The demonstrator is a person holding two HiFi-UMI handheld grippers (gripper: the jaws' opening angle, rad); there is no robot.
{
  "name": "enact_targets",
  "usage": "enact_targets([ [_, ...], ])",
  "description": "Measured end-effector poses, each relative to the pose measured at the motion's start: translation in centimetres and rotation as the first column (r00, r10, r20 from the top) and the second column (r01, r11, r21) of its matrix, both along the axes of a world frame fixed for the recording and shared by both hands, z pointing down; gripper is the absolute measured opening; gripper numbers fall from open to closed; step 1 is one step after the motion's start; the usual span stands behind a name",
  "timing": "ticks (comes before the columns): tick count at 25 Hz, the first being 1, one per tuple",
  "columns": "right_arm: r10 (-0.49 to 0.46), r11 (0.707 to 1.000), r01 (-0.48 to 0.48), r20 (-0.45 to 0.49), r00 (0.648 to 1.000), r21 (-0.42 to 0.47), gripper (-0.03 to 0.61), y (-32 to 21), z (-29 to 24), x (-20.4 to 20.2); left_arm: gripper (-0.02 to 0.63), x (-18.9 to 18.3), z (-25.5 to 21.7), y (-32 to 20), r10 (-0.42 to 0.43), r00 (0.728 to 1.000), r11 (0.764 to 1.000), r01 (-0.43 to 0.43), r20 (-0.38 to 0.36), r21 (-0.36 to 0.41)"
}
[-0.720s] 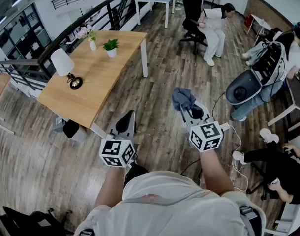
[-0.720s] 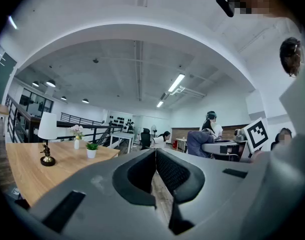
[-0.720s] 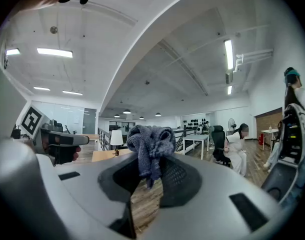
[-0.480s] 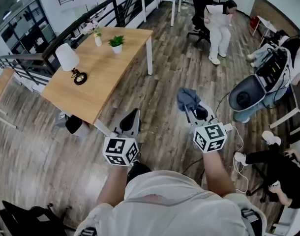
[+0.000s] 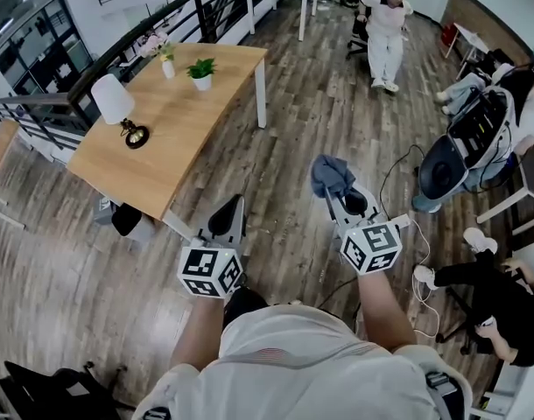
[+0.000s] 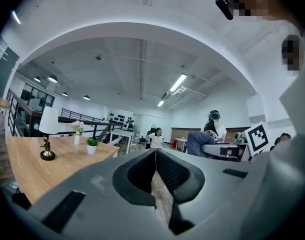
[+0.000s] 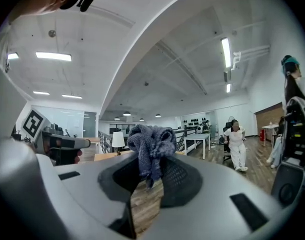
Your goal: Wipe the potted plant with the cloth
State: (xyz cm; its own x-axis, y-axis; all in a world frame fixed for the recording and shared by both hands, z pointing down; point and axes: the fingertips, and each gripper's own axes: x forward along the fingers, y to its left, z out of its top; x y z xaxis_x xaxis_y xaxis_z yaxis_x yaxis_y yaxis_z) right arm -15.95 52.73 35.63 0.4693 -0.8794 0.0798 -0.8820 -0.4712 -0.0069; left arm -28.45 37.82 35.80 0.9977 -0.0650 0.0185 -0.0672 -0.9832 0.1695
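My left fingers (image 5: 225, 222) stay shut, empty; right fingers (image 7: 181, 180) still pinch the cloth (image 7: 151, 143). Potted plant (image 5: 200, 71) remains well ahead-left of both.

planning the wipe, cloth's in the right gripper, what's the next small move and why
Probably step toward the wooden table and carry the right gripper toward the potted plant. The cloth is clamped in its jaws, but the plant stands at the table's far end, well apart from both grippers. The left gripper is shut and empty.
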Motion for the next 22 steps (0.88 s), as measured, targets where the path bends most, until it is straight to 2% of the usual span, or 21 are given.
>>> enact_targets([
  [3,-0.005,1.000,0.005,0.010,1.000,0.009,0.132,-0.6,0.3,0.2,0.015,0.3,0.4,-0.7,0.006,1.000,1.000,-0.006,0.006,-0.011],
  [11,0.006,0.999,-0.003,0.045,0.999,-0.054,0.133,-4.4,3.0,1.6,0.015,2.5,2.4,-4.6,0.038,0.999,0.998,-0.036,0.029,-0.049],
  [22,0.054,0.993,-0.049,0.050,0.997,-0.111,0.135,-15.8,3.1,5.8,0.015,6.9,2.7,-17.1,0.088,0.996,0.992,-0.085,0.029,-0.094],
])
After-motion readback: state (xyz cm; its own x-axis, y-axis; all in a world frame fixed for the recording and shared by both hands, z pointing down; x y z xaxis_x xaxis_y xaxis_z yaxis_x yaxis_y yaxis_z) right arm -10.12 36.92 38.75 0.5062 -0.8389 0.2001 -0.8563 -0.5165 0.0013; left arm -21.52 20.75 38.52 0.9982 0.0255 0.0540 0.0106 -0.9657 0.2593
